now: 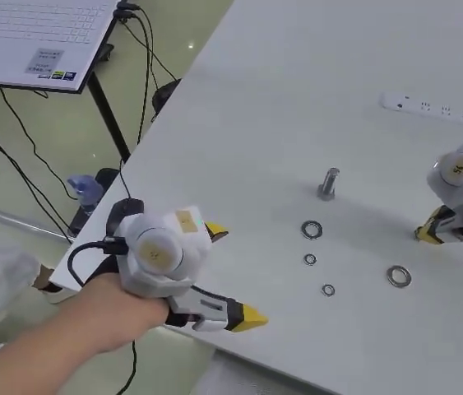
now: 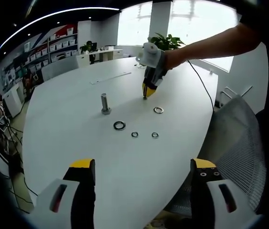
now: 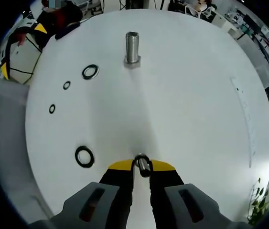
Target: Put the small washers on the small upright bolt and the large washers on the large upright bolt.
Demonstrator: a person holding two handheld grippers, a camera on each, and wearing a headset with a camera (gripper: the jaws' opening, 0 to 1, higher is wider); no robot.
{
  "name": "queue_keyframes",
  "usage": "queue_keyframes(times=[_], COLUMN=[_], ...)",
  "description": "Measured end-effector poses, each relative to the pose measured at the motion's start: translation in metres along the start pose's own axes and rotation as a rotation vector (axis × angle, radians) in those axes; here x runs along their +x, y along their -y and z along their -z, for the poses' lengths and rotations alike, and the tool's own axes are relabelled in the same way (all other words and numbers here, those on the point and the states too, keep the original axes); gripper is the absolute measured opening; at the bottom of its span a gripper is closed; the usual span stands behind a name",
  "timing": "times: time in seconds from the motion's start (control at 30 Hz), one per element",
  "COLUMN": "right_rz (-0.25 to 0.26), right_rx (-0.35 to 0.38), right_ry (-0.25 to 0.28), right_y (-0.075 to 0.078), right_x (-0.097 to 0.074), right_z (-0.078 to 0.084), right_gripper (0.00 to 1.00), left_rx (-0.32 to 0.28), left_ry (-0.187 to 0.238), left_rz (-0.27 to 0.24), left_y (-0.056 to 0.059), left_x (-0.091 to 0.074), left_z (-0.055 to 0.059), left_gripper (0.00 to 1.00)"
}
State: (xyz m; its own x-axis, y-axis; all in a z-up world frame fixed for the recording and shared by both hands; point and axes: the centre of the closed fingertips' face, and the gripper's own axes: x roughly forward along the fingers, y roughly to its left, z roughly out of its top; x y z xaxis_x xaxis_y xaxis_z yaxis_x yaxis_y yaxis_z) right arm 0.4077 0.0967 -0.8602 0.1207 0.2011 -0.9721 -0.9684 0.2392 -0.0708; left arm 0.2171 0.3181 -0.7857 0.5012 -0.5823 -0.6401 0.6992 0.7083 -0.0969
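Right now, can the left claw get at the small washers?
Probably yes: the left claw is open, with bare table between it and the small washers; the right claw holds the small bolt aside.

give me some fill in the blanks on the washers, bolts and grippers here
1. The table holds ___ loose washers.
2. The large bolt stands ___ with no washer on it.
3. The left gripper has its jaws ___.
4. The right gripper is ___ on the small bolt.

Missing words: four; upright; open; shut
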Motion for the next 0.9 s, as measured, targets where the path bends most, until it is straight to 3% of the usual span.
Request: queue_keyframes(times=[0.53, 0.9], right_rz=[-0.023, -0.028], right_rx=[0.018, 0.005], right_ry=[-0.006, -0.011], right_y=[-0.0001, -0.0020], right_x=[0.0033, 0.0023], right_z=[0.0004, 0.0000], right_gripper=[0.13, 0.13], left_rx=[-0.003, 0.004], left_ry=[-0.005, -0.004], left_rz=[0.013, 0.008], left_y=[0.0034, 0.0015], left_x=[0.0006, -0.0011], left_z=[0.0002, 0.0005], left_gripper=[0.89, 0.87])
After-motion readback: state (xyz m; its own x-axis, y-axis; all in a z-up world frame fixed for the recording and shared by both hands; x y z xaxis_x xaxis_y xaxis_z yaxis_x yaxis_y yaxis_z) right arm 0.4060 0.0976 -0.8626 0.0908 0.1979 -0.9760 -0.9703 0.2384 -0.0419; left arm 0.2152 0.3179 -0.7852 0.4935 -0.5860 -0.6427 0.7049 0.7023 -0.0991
